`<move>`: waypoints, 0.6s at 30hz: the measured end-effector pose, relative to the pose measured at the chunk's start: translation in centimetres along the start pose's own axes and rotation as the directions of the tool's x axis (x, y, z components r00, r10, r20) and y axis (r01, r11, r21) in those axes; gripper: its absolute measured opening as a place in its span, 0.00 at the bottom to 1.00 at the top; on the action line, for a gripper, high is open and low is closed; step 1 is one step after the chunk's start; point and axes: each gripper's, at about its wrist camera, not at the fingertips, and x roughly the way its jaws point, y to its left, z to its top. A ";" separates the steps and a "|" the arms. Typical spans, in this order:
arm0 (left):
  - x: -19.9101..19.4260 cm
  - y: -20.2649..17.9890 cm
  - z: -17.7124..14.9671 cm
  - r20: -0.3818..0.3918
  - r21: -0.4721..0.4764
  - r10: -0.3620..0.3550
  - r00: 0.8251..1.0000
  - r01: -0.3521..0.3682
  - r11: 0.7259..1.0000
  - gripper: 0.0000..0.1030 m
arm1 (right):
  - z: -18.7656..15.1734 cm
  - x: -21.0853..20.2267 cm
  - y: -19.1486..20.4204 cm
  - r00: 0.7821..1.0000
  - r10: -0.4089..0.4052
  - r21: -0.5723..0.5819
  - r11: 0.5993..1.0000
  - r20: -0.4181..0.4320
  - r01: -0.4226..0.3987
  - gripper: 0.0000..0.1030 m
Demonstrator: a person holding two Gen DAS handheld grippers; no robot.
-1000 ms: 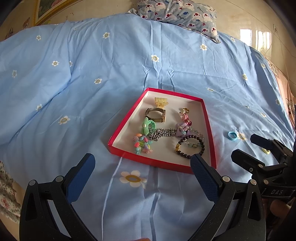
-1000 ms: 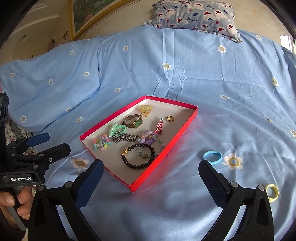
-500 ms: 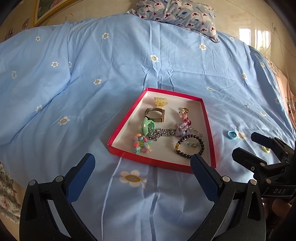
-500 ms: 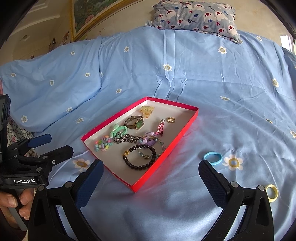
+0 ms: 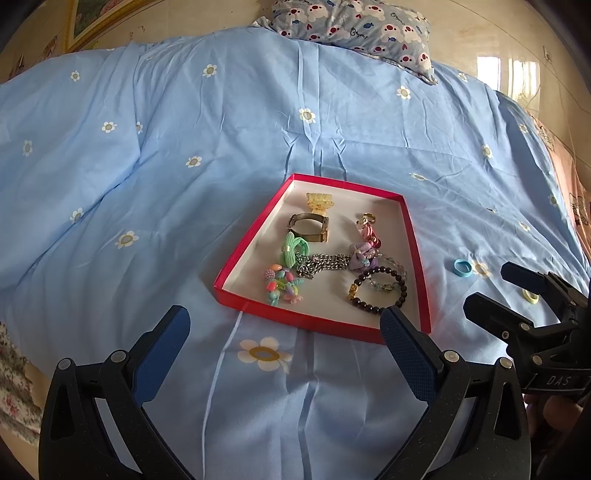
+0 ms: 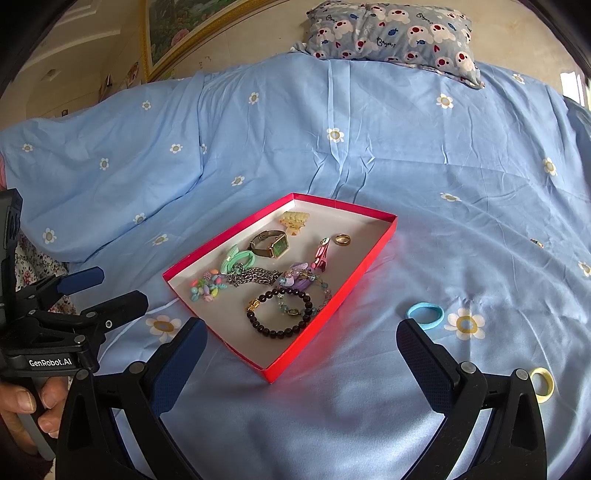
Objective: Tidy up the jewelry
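Blue, cross-hatched rubber pads line the fingers of both your tools, and both pairs stand spread wide with nothing between them. Your left gripper (image 5: 284, 328) hovers over the crumpled light-blue bedsheet (image 5: 184, 184) printed with white daisies, just short of the near edge of the red tray (image 5: 321, 320). Your right gripper (image 6: 301, 341) hangs off that tray's near right corner.

Just ahead of your right gripper's right finger lies a soft, light-blue hair tie (image 6: 424, 315), an oval loop flat on the sheet. Beside that same finger, to its right, sits a pale-yellow ring (image 6: 542, 384), smooth and round. Both are outside the tray.

The tray is a shallow cardboard rectangle, red walls and white floor. Nearest you in it lies a dark beaded bracelet (image 6: 280, 314) with one gold bead, overlapping a thinner strand of clear glassy beads. Left of it is a pastel bead cluster (image 6: 205, 288). Behind those lie a silvery chain (image 6: 253, 277), a mint-green hair tie (image 6: 236, 259) and a lilac bow (image 6: 301, 278). Farther on come a gold watch (image 6: 271, 245) with a square green face, a pink clip (image 6: 321, 254) and a small gold ring (image 6: 342, 239). At the far end is a yellow claw clip (image 6: 293, 220).

Beyond the sheet rests a patterned pillow (image 6: 391, 33).
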 end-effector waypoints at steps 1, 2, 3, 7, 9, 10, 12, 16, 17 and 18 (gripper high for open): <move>0.0 0.0 0.0 -0.001 0.000 -0.002 1.000 0.002 1.000 1.00 | 0.0 0.0 0.0 1.000 0.000 0.000 1.000 0.000 0.000 1.00; 0.0 0.0 0.0 -0.001 0.000 -0.002 1.000 0.002 1.000 1.00 | 0.0 0.0 0.0 1.000 0.000 -0.001 1.000 0.000 0.000 1.00; 0.0 0.0 0.0 -0.001 0.001 -0.002 1.000 0.002 1.000 1.00 | 0.0 0.0 0.0 1.000 0.000 -0.001 1.000 0.000 0.000 1.00; 0.0 0.0 0.0 -0.002 -0.001 -0.001 1.000 0.001 1.000 1.00 | 0.0 0.0 0.0 1.000 0.000 -0.002 1.000 0.001 0.000 1.00; 0.0 0.0 0.0 -0.001 0.000 -0.001 1.000 0.001 1.000 1.00 | 0.0 -0.1 0.0 1.000 0.000 -0.003 1.000 0.001 0.000 1.00; 0.0 -0.1 0.0 -0.001 0.000 -0.001 1.000 0.001 1.000 1.00 | 0.1 -0.1 0.0 1.000 0.000 -0.003 1.000 0.001 0.000 1.00; 0.0 0.0 0.0 -0.001 0.000 -0.002 1.000 0.002 1.000 1.00 | 0.1 -0.1 0.0 1.000 0.000 -0.002 1.000 0.002 0.001 1.00; 0.0 0.0 0.0 -0.001 -0.001 -0.001 1.000 0.001 1.000 1.00 | 0.0 -0.1 0.0 1.000 0.000 -0.003 1.000 0.001 0.000 1.00; 0.0 -0.1 0.0 -0.001 -0.001 -0.002 1.000 0.002 1.000 1.00 | 0.1 -0.1 0.0 1.000 0.000 -0.004 1.000 0.002 0.000 1.00; 0.0 0.0 0.0 -0.002 -0.001 -0.001 1.000 0.001 1.000 1.00 | 0.0 -0.1 0.0 1.000 -0.001 -0.003 1.000 0.001 0.001 1.00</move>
